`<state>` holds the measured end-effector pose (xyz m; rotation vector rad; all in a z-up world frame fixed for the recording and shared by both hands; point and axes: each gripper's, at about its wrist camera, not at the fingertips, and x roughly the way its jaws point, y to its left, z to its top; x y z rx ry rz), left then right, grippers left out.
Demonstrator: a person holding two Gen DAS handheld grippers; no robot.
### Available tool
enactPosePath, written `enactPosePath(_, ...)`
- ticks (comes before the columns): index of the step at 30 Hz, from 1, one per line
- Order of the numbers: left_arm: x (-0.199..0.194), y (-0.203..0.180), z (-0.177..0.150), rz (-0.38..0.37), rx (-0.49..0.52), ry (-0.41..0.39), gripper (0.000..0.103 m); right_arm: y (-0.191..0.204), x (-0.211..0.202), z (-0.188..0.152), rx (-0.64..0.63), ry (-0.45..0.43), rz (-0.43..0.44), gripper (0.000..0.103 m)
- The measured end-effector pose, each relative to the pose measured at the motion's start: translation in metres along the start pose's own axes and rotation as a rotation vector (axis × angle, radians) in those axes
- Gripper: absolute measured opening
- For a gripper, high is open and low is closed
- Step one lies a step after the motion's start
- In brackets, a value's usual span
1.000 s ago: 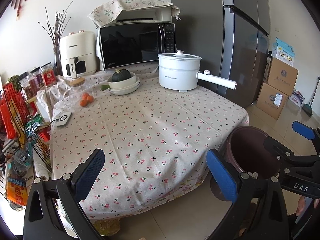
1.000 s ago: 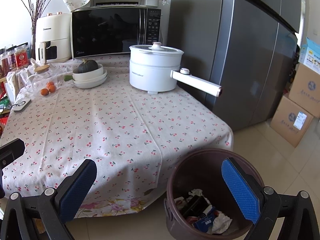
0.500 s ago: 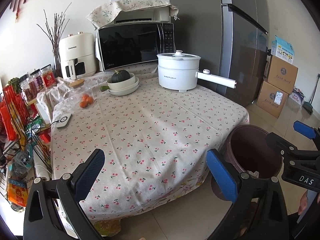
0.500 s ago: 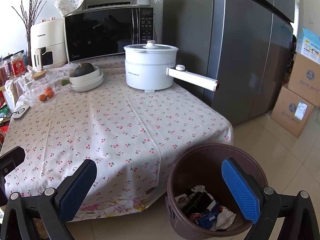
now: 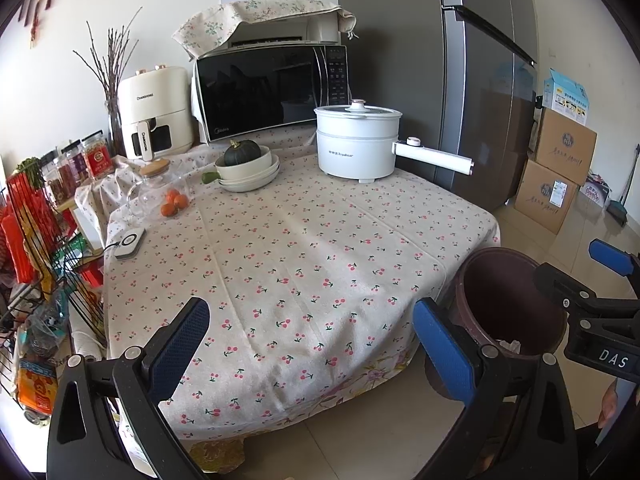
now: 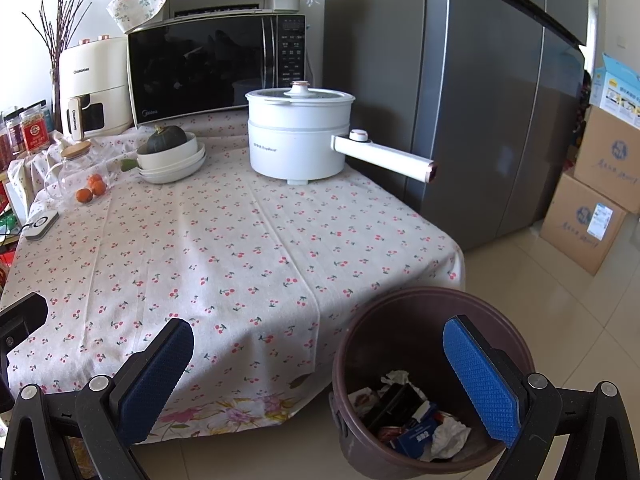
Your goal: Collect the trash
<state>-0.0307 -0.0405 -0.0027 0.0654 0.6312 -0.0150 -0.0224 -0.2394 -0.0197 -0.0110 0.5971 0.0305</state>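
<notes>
A dark brown trash bin (image 6: 400,320) stands on the floor at the table's near right corner; crumpled paper and wrappers (image 6: 416,420) lie in it. In the left wrist view the bin (image 5: 504,292) shows beside the tablecloth edge. My right gripper (image 6: 316,372) is open and empty, its right pad over the bin's mouth and its left pad over the cloth. It also shows at the right of the left wrist view as the right gripper (image 5: 608,276). My left gripper (image 5: 312,344) is open and empty above the table's front edge.
A cherry-print tablecloth (image 5: 304,264) covers the table. At the back stand a white electric pot (image 5: 356,144) with a long handle, bowls with a squash (image 5: 248,164), a microwave (image 5: 272,88), an air fryer (image 5: 156,116) and oranges (image 5: 174,204). A wire rack (image 5: 36,240) stands left; a fridge (image 5: 480,80) and cardboard boxes (image 5: 556,176) right.
Both grippers have drawn back a little from the table and stay open. The bin now sits slightly farther in the right wrist view, with more of its contents showing.
</notes>
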Motion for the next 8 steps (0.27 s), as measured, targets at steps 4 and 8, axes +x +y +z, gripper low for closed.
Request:
enactPosePath(4,0.001,0.004,0.000,-0.018,-0.007,0.012,0.102,-0.001,0.000,-0.001,0.000,-0.002,-0.002,0.102)
enactPosePath(8,0.012,0.016,0.013,-0.070,-0.040,0.084,0.102,-0.001,0.000,-0.002,-0.001,0.001,0.004,0.102)
